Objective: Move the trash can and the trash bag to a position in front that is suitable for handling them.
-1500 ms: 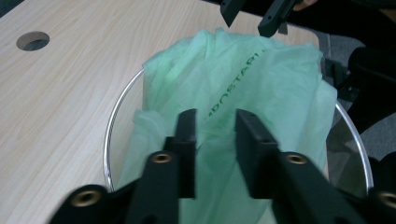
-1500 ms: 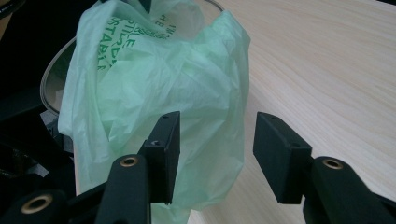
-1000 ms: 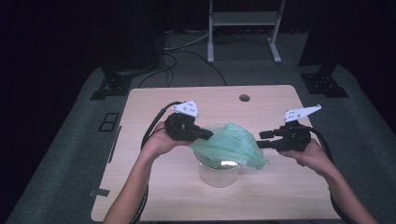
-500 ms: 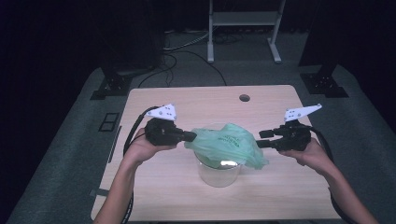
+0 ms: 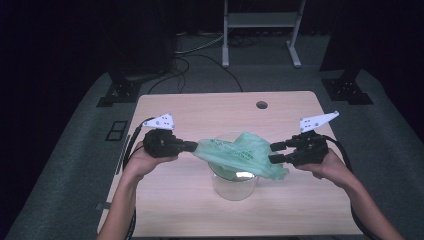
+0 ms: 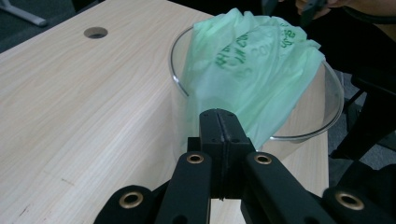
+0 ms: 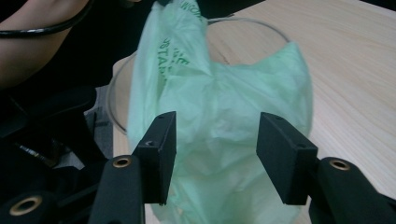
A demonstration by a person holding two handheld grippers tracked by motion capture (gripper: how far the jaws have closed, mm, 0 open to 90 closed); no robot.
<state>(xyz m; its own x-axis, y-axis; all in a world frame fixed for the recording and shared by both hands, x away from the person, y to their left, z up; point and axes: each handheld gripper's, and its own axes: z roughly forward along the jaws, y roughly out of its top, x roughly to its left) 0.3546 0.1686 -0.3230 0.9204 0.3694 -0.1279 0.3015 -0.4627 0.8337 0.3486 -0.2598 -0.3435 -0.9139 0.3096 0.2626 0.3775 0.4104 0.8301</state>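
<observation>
A thin green plastic bag [image 5: 240,152] with printed lettering lies draped over a clear round container [image 5: 234,187] at the table's middle. My left gripper [image 5: 195,146] is shut on the bag's left edge and holds it stretched out past the rim. The left gripper view has the jaws [image 6: 219,116] pressed together on the green film [image 6: 247,60] beside the container's rim [image 6: 175,70]. My right gripper [image 5: 272,152] is at the bag's right side. Its jaws have just been opening, and they stand wide [image 7: 215,140] with loose bag [image 7: 219,93] between them, untouched by the pads.
The wooden table [image 5: 200,107] has a round cable hole [image 5: 261,105] near its far edge. Cables trail from both grippers off the table's sides. Dark stands and a metal frame sit on the grey floor beyond.
My left gripper has moved left and slightly down, pulling the bag's left edge outward over the rim. The right hand has stayed in place.
</observation>
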